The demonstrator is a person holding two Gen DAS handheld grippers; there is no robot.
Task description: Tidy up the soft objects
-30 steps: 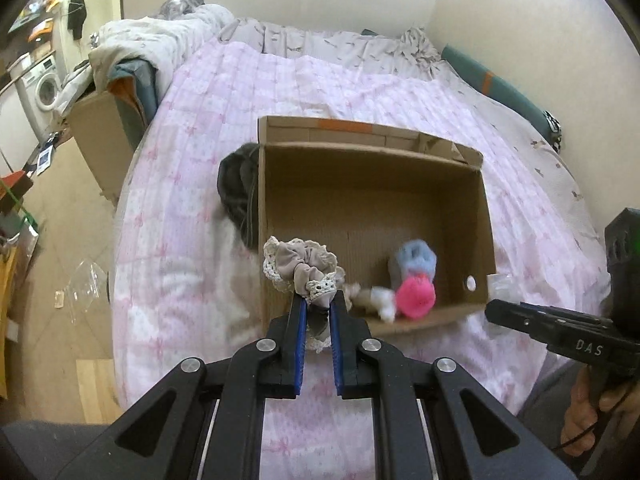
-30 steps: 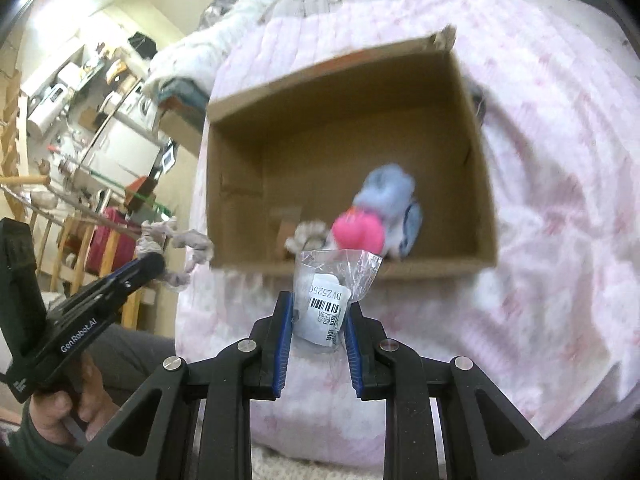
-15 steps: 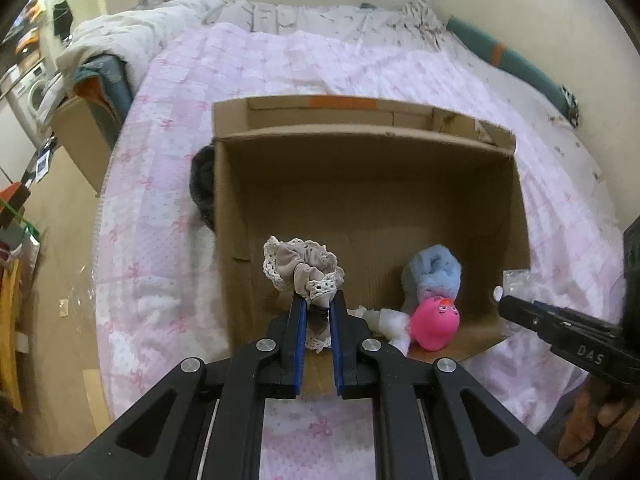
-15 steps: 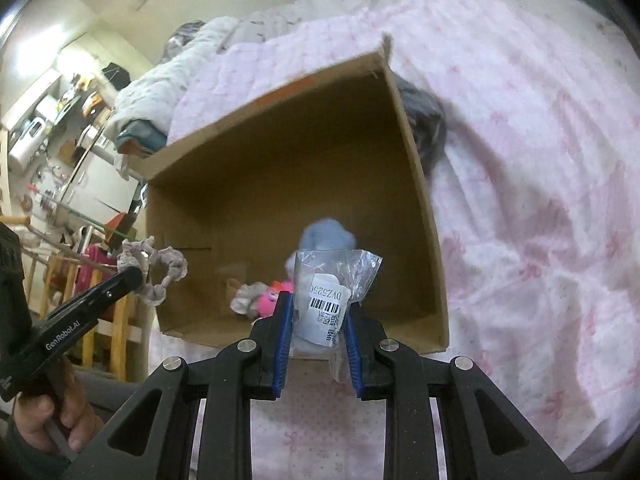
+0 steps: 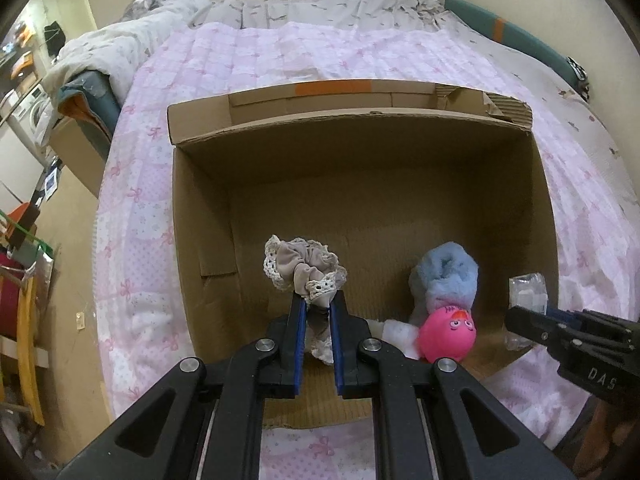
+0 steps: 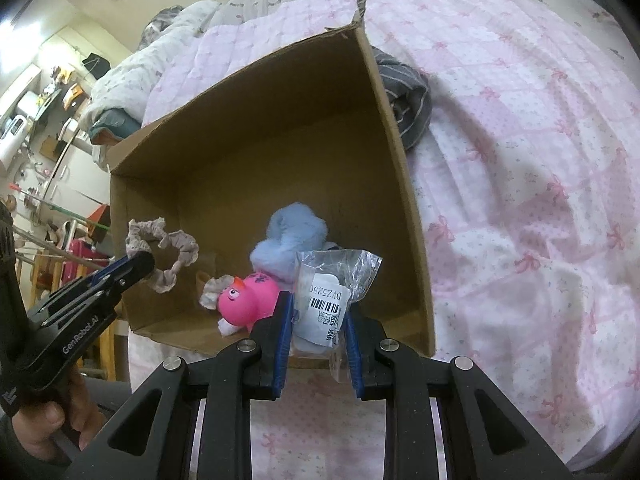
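An open cardboard box sits on a pink bed. Inside lie a pink rubber toy, a fluffy blue sock and a small white piece. My left gripper is shut on a beige lace scrunchie, held over the box's near left part. My right gripper is shut on a clear plastic packet with a barcode label, at the box's near right wall.
The pink quilt covers the bed around the box. A dark grey striped garment lies against the box's outer side. Rumpled white bedding is at the far left. Floor and furniture lie left of the bed.
Both grippers have moved forward toward the box, each keeping its hold. The scrunchie is now over the box's inside and the packet is at its near right wall.
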